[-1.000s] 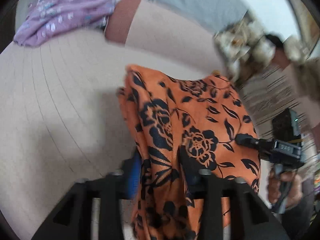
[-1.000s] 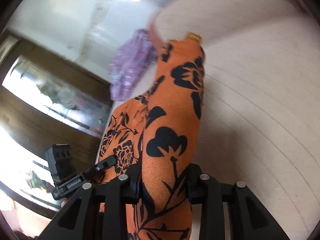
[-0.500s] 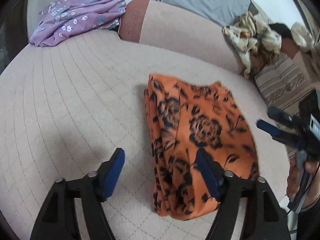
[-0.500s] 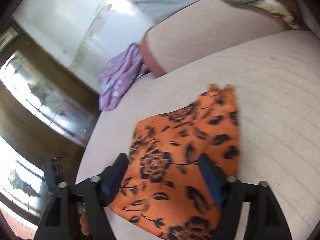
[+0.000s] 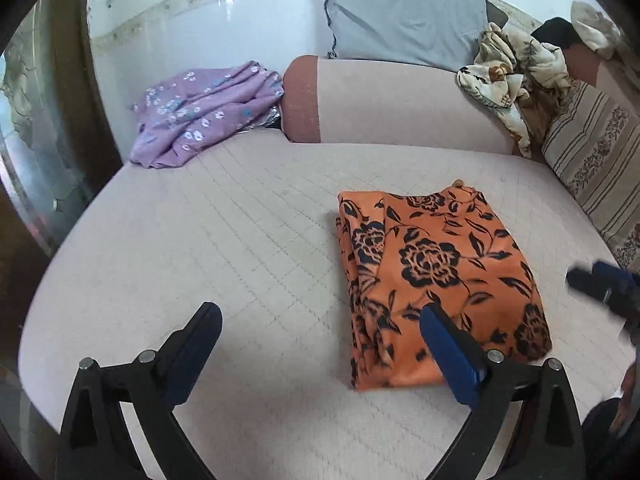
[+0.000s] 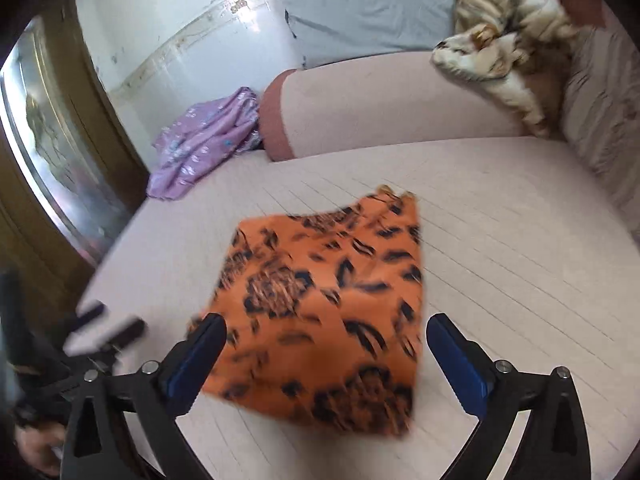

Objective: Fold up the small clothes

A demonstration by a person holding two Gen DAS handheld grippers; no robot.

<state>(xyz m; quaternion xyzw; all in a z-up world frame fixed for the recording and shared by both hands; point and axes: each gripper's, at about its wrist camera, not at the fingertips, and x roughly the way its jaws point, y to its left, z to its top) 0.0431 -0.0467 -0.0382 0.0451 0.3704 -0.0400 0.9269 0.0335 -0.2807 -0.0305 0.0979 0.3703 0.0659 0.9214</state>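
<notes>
An orange cloth with black flowers (image 5: 432, 276) lies folded flat on the pale quilted sofa seat (image 5: 224, 248). It also shows in the right wrist view (image 6: 332, 300), blurred. My left gripper (image 5: 320, 320) is open and empty, above the seat just left of the cloth's near edge. My right gripper (image 6: 326, 332) is open and empty, above the cloth's near end. The right gripper shows at the right edge of the left wrist view (image 5: 604, 284). The left gripper shows blurred at the lower left of the right wrist view (image 6: 104, 328).
A crumpled purple floral cloth (image 5: 204, 112) lies at the seat's back left corner. A grey pillow (image 5: 404, 20) and a cream patterned cloth pile (image 5: 508, 76) sit on the backrest (image 5: 400, 104). A striped cushion (image 5: 596, 160) stands at the right.
One second ago both grippers were shut on the orange cloth, holding it up. They laid it on the seat, opened and drew back from it.
</notes>
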